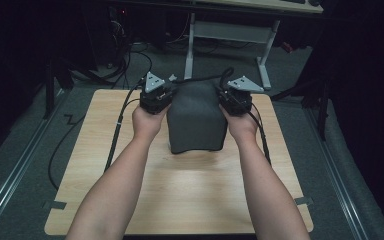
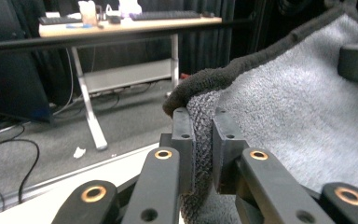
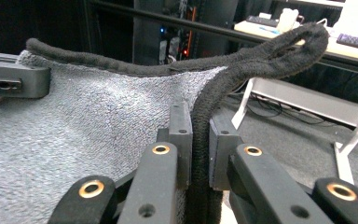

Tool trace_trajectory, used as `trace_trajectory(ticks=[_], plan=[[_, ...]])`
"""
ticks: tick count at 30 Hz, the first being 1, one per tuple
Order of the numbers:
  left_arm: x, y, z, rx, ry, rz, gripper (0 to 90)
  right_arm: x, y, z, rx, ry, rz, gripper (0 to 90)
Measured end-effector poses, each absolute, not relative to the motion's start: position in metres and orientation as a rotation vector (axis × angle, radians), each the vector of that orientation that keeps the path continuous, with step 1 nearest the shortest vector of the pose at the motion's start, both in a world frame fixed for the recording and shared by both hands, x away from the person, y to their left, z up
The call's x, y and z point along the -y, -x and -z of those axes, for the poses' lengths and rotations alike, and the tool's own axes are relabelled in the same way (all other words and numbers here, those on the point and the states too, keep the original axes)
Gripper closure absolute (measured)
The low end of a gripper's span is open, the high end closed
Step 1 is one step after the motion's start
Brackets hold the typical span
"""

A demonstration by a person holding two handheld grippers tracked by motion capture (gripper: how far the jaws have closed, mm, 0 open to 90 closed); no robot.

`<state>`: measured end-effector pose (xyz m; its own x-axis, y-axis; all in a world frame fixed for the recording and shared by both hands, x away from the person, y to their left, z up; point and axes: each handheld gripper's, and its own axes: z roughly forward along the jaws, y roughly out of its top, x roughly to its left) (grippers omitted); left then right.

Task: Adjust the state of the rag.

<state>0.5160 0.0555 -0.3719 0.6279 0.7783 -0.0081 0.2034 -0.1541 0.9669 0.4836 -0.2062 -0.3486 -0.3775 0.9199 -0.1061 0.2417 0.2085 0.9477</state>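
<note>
A dark grey towel [image 1: 196, 117] hangs between the two grippers over the far half of the wooden table [image 1: 180, 195], its lower end resting on the tabletop. My left gripper [image 1: 156, 97] pinches the towel's left upper corner. In the left gripper view the jaws [image 2: 201, 122] are shut on the towel's folded hem [image 2: 200, 112], with the pale terry side [image 2: 298, 112] spreading to the right. My right gripper [image 1: 236, 99] pinches the right upper corner. In the right gripper view the jaws [image 3: 200, 122] clamp the thick hem [image 3: 242, 70], whose end loops free beyond them.
Beyond the table stands a desk with white legs [image 1: 264, 60], carrying a keyboard [image 2: 168, 15] and small items. Black cables [image 1: 117, 130] trail from the grippers across the table's left side to the carpet. Metal rails [image 1: 15, 175] run along the floor on both sides.
</note>
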Motion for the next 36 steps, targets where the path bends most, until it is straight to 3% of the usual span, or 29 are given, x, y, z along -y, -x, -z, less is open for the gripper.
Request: trace_trajectory(ticks=[18,23,36], plan=[[-0.067,-0.518,0.392,-0.827,-1.723,-0.569,78.0,0.215,-0.487,0.371,-1.807,-1.147,-1.191,82.6],[-0.068,-0.514,0.4,-0.824,-1.732,-0.568,82.8,0.215,-0.487,0.377,-1.827,-1.148,-1.192,82.5],[-0.068,-0.516,0.415,-0.825,-1.775,-0.527,84.3,0.224,-0.488,0.392,-1.865,-1.196,-1.233,82.4]])
